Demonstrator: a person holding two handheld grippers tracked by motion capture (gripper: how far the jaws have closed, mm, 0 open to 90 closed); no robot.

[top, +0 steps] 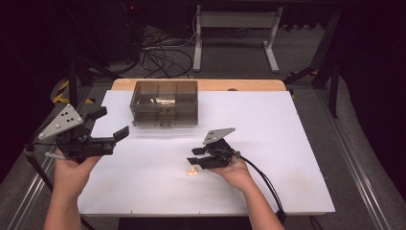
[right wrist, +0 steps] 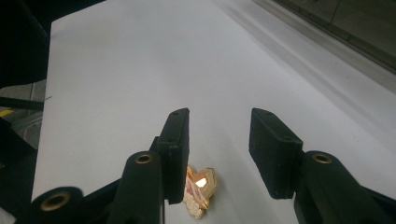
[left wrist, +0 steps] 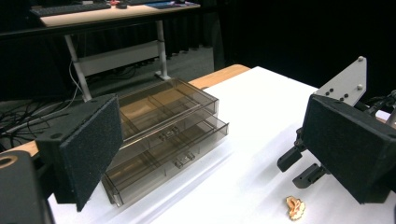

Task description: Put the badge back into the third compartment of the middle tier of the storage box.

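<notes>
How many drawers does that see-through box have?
2. The upper drawer sits just under the box's top, and the lower drawer is beneath it, pulled out a little at the front. Both belong to the smoky organizer box at the table's far side.

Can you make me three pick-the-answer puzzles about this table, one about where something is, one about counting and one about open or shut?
1. Where does the gold pin lie?
A. on the white table
B. inside the drawer box
C. on the floor

2. How many drawers are stacked in the box?
A. one
B. two
C. five

3. How is the right hand-held gripper?
A. shut on the pin
B. open over the pin
C. shut on the box

Answers: 1 A, it rests on the bare sheet; 2 B, the left gripper view shows two handles; 3 B, its jaws stand apart, clamping nothing.
</notes>
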